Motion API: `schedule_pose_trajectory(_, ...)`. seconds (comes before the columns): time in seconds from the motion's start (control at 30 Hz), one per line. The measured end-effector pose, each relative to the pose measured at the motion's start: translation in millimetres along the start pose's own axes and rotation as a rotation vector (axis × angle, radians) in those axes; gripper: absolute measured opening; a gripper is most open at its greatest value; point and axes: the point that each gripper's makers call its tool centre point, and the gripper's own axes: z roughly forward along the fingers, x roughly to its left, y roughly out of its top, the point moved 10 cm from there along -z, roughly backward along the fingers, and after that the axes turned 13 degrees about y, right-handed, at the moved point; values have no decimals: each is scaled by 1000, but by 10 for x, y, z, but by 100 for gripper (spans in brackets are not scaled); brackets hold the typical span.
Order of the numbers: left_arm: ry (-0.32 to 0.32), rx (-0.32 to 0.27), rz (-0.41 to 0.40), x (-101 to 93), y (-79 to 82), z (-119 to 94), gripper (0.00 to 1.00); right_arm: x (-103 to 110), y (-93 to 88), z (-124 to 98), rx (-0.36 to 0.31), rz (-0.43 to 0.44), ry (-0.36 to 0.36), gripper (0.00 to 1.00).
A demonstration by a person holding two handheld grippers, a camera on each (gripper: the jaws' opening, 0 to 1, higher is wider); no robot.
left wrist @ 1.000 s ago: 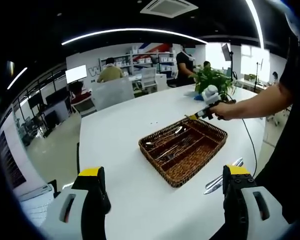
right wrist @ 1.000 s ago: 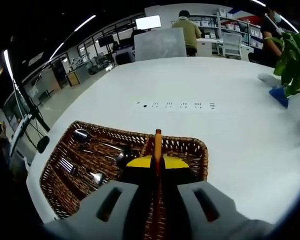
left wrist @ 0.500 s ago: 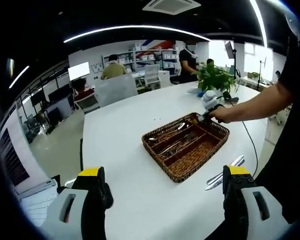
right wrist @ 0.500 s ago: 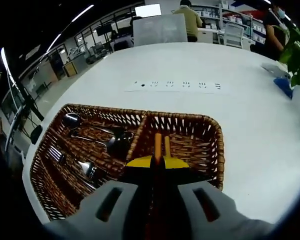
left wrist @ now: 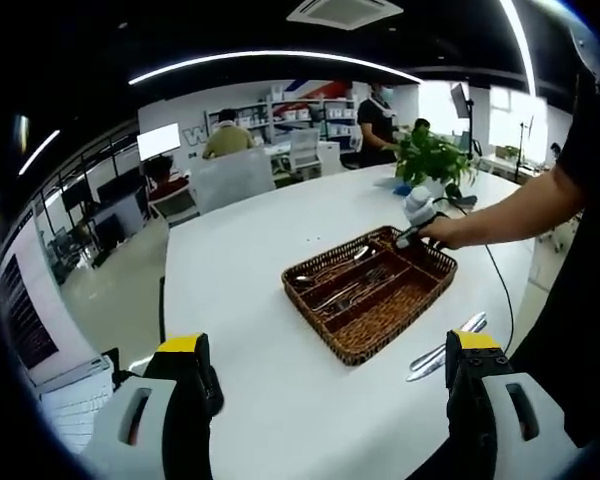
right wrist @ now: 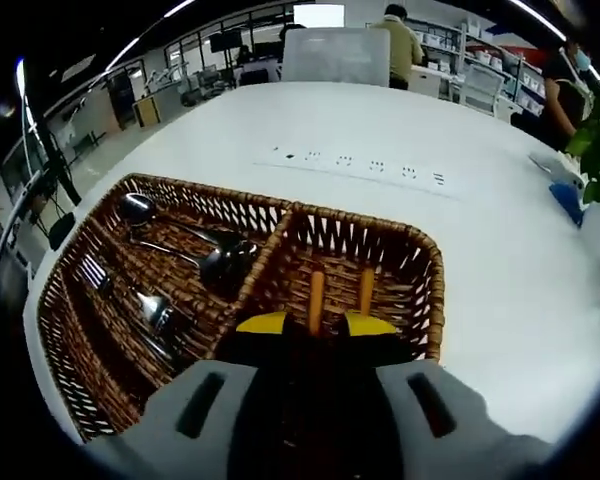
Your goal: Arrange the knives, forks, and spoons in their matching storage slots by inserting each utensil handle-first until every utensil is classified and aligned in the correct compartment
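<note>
A brown wicker basket with long slots sits mid-table. A person's hand holds my right gripper over its far corner. In the right gripper view the left slots hold spoons and forks. Two orange handles lie in the right slot. My right gripper hangs just above them, its yellow-tipped jaws open around one handle without pinching it. My left gripper stands wide open and empty at the near table edge. Loose silver utensils lie beside its right jaw.
A row of flush sockets runs across the white table beyond the basket. A potted plant stands at the far end. Chairs, shelves and several people are in the background. A cable trails off the table's right side.
My right gripper has sunk toward the basket's right slot and its jaws have parted, letting go of the orange handle it held. The left gripper has stayed open.
</note>
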Motion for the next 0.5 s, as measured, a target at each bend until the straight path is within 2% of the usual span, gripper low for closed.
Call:
schedule_pose_trajectory(0.17,-14,-14,9,-34,8,17,99,17,22,-174,-26,-63,9,28)
schedule_pose_trajectory(0.3,-28,-37,11,-49,5,35,99,8,23,-371,-62,-92,26,43)
schedule_pose_trajectory(0.5,-55,-62,15,-91,10,72,99,-5,97,-751,-173,-94,32,63)
